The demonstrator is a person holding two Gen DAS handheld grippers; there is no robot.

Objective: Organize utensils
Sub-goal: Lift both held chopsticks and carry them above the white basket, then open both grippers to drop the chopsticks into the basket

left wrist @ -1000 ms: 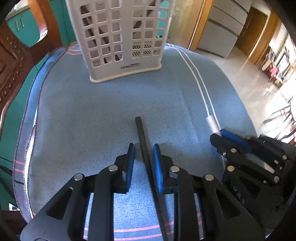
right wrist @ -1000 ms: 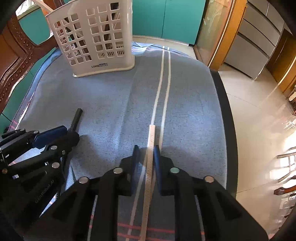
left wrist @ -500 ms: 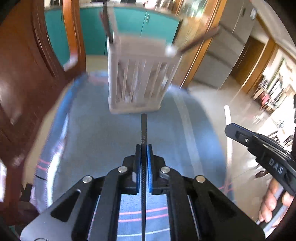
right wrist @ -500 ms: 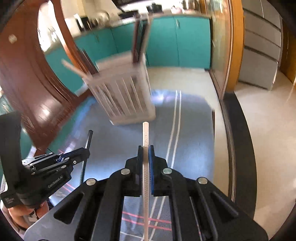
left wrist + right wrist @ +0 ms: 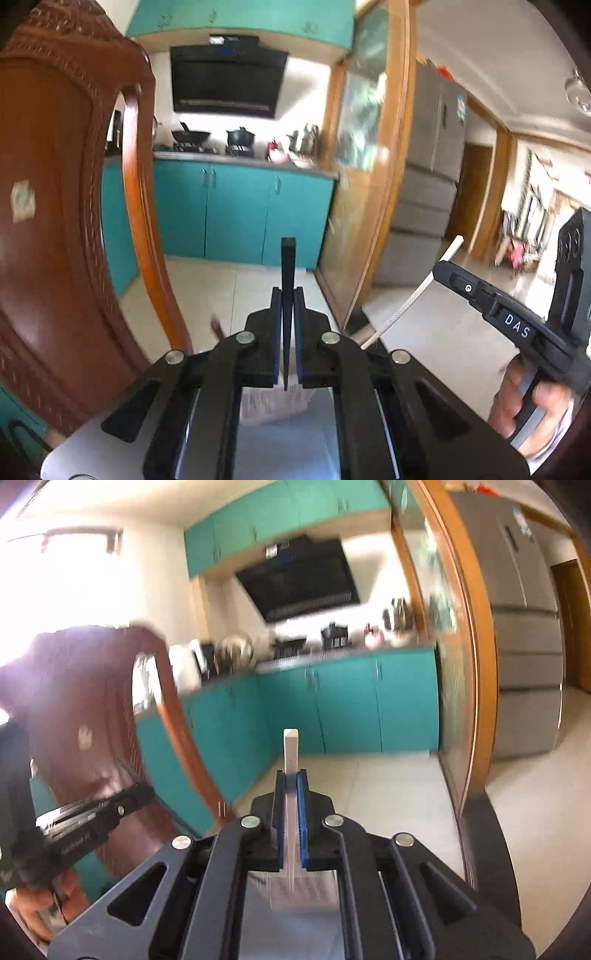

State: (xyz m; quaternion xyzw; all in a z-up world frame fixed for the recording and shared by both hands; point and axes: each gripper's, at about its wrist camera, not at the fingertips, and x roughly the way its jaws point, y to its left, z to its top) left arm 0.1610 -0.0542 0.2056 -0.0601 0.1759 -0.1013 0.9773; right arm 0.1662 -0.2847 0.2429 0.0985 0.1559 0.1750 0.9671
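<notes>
The left gripper [image 5: 287, 317] grips a black chopstick [image 5: 287, 266], the right gripper [image 5: 291, 801] a white chopstick [image 5: 290, 749]; both sticks point forward above the basket [image 5: 275, 404], which lies below the fingers.

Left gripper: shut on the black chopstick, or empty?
Shut on it. In the left wrist view the left gripper has its jaws pressed against both sides of the black chopstick, which sticks out past them.

Left gripper [image 5: 287, 317] points roughly level, slightly downward, jaws clamped on a black chopstick [image 5: 286, 280] that sticks out past the tips. Right gripper [image 5: 291, 801] same attitude, jaws pinched on a white chopstick [image 5: 291, 753]. Both held side by side. Right hand [image 5: 532, 402] wrapped around its gripper's handle; left hand [image 5: 48, 904] likewise, blurred at frame edge.
</notes>
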